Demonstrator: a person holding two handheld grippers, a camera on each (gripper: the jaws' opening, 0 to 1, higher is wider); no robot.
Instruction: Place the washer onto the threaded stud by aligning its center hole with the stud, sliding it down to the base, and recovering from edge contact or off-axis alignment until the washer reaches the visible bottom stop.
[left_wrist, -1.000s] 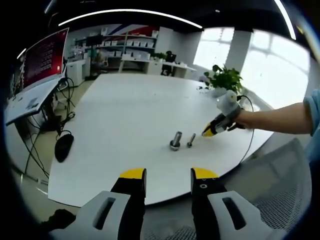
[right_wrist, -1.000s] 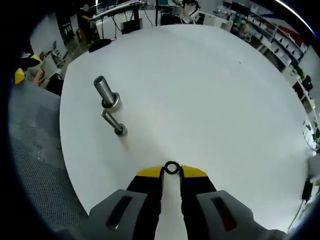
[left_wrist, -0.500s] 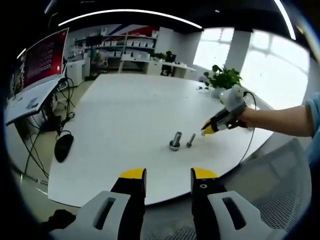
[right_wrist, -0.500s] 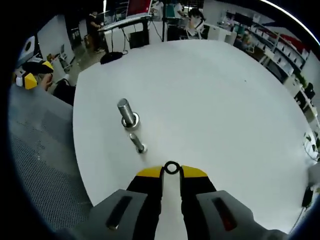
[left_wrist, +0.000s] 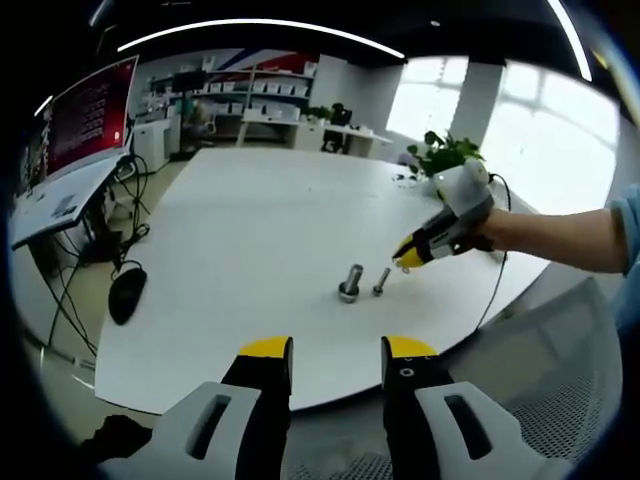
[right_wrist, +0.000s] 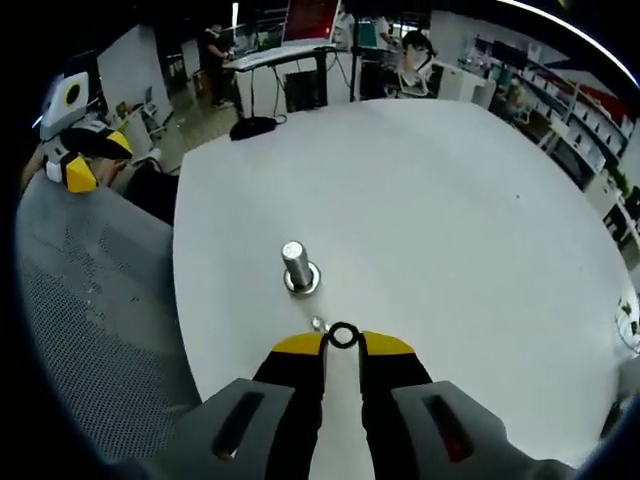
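My right gripper (right_wrist: 343, 345) is shut on a small dark washer (right_wrist: 332, 334), held upright at its yellow tips. Just beyond the washer stands a thick threaded stud (right_wrist: 298, 266) on a wide round base. The head of a thinner stud (right_wrist: 317, 323) peeks out right beside the washer's left edge. In the left gripper view both studs, the thick one (left_wrist: 350, 283) and the thin one (left_wrist: 382, 281), stand mid-table. The right gripper (left_wrist: 405, 260) hovers just right of them, held by a person's hand. My left gripper (left_wrist: 336, 350) is open and empty, back off the table's near edge.
The round white table (right_wrist: 430, 200) carries little else. A grey mesh chair (right_wrist: 90, 330) sits at its edge, with the left gripper (right_wrist: 75, 170) over it. A potted plant (left_wrist: 450, 155) stands on the far side. A dark mouse-like object (left_wrist: 127, 293) and cables hang off the left rim.
The right gripper has swung toward the studs with the washer still held; the thick stud now stands straight ahead of it and closer. The left gripper has stayed put.
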